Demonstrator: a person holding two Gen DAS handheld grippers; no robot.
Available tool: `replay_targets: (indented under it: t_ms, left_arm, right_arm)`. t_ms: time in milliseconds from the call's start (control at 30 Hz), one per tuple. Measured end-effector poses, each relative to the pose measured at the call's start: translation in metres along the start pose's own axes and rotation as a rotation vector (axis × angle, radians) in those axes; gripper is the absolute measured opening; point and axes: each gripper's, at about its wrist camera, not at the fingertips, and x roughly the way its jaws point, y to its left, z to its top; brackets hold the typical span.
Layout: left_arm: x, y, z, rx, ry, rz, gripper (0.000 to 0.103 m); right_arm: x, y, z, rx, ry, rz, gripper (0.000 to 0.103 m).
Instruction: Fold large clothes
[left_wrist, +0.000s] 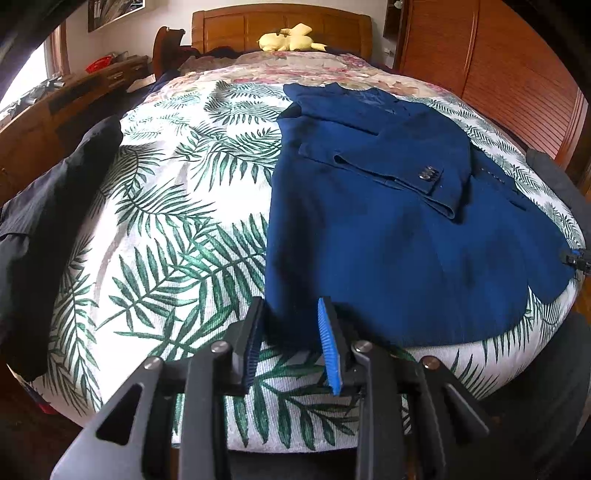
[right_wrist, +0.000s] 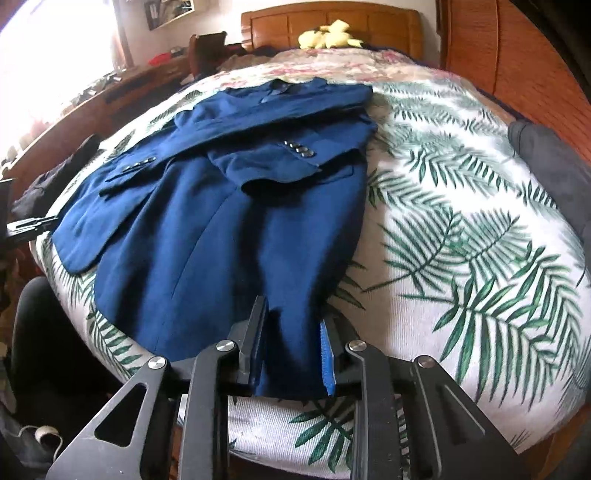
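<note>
A dark blue suit jacket lies flat on the palm-leaf bedspread, collar toward the headboard, both sleeves folded across its body. My left gripper sits at the jacket's near left hem corner, and the blue cloth fills the gap between its pads. In the right wrist view the same jacket runs down to my right gripper, which is shut on the near right part of the hem, with cloth hanging between the fingers past the bed's edge. The sleeve buttons show on top.
A black garment lies along the bed's left side and a grey one on the right. A yellow plush toy rests by the wooden headboard. A wooden wardrobe stands right, a cluttered desk left.
</note>
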Motion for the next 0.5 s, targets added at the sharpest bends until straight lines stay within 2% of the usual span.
replay_targets:
  t_ms: [167,233,267,300,333,500]
  left_arm:
    - [-0.002,-0.001,0.001,-0.002,-0.012,-0.015,0.025]
    - [-0.004,-0.001,0.001,0.003,-0.021,-0.02,0.014]
    - [-0.007,-0.002,0.001,0.006,-0.031,-0.027,0.006]
    - [-0.01,-0.003,0.002,0.006,-0.043,-0.038,0.002]
    - [-0.013,-0.004,0.003,0.01,-0.05,-0.042,0.002]
    - [-0.054,-0.01,0.023,0.027,-0.162,-0.055,0.001]
  right_arm:
    - [0.005,-0.009,0.005,0.041,0.043,0.047,0.025]
    - [0.005,-0.009,0.009,0.039,0.054,0.054,0.025]
    - [0.006,-0.009,0.011,0.037,0.059,0.058,0.025]
    - [0.005,-0.008,0.013,0.03,0.055,0.059,0.023]
    - [0.004,-0.006,0.014,0.019,0.047,0.067,0.011]
    - [-0.009,0.002,0.027,-0.001,-0.022,0.09,0.006]
